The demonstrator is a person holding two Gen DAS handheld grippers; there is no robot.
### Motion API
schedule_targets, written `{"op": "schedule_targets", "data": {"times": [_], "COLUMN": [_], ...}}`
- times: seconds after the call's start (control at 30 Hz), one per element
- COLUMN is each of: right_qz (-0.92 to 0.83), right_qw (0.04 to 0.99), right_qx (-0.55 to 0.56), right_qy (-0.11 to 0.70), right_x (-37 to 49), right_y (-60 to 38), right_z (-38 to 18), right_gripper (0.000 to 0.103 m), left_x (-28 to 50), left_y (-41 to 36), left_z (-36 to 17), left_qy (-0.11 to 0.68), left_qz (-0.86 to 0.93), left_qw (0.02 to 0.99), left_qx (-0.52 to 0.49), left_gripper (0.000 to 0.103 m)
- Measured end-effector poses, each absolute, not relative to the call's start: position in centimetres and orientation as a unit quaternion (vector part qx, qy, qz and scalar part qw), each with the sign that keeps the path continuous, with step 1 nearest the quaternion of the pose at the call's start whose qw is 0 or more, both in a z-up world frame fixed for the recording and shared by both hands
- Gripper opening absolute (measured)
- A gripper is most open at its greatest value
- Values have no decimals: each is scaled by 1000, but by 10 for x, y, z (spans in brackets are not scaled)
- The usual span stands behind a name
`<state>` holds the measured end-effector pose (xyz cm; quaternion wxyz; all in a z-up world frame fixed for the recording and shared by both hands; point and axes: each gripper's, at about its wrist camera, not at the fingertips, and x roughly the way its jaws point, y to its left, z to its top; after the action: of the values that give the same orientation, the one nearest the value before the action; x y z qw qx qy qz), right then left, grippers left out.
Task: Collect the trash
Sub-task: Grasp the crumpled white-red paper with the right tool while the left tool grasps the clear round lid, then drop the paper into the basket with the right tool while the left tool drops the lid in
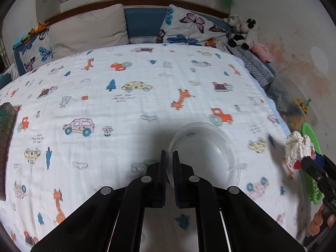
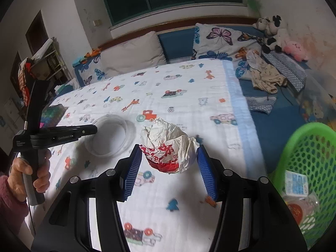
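A clear plastic bowl (image 1: pixel 206 151) sits on the patterned bed sheet. My left gripper (image 1: pixel 169 153) is shut on its near rim. The bowl also shows in the right wrist view (image 2: pixel 111 135), with the left gripper (image 2: pixel 93 129) at its left edge. A crumpled white and red paper wrapper (image 2: pixel 168 149) sits between the blue pads (image 2: pixel 132 168) of my right gripper (image 2: pixel 168 150), held above the sheet. In the left wrist view the wrapper (image 1: pixel 298 147) shows at the far right with the right gripper (image 1: pixel 306 161) on it.
A green mesh basket (image 2: pixel 308 153) stands off the bed's right side with a blue and white carton (image 2: pixel 296 183) and other packaging inside. Pillows (image 2: pixel 134 56) and plush toys (image 2: pixel 273 31) line the headboard. A dark box (image 2: pixel 52 113) lies at the bed's left edge.
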<state>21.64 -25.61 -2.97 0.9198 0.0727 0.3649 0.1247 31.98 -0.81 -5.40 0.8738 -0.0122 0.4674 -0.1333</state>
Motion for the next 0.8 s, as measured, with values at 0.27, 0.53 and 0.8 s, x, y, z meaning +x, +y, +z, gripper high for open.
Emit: {"op": "schedule_targets", "data": {"times": [0.27,0.53,0.8], "right_qz": [104,77,30], "right_qw": [924,930,931], "right_qx": [79,92,110], "right_qy": [359,349,347], "right_x": [188,159,127], "right_y": [-279,-312,-362], "right_z": [-24,-21,-23], "right_gripper": [54,54,55], "left_x": [289,267,253], "left_y": [-30,-65,-113], "left_z": [-32,-17,0], "left_qy": [456,447,435], "left_qz": [-174,-208,-245], "left_qw": [873,870,866], "left_qx": [-20,-11,5], "left_gripper": [6,6,6]}}
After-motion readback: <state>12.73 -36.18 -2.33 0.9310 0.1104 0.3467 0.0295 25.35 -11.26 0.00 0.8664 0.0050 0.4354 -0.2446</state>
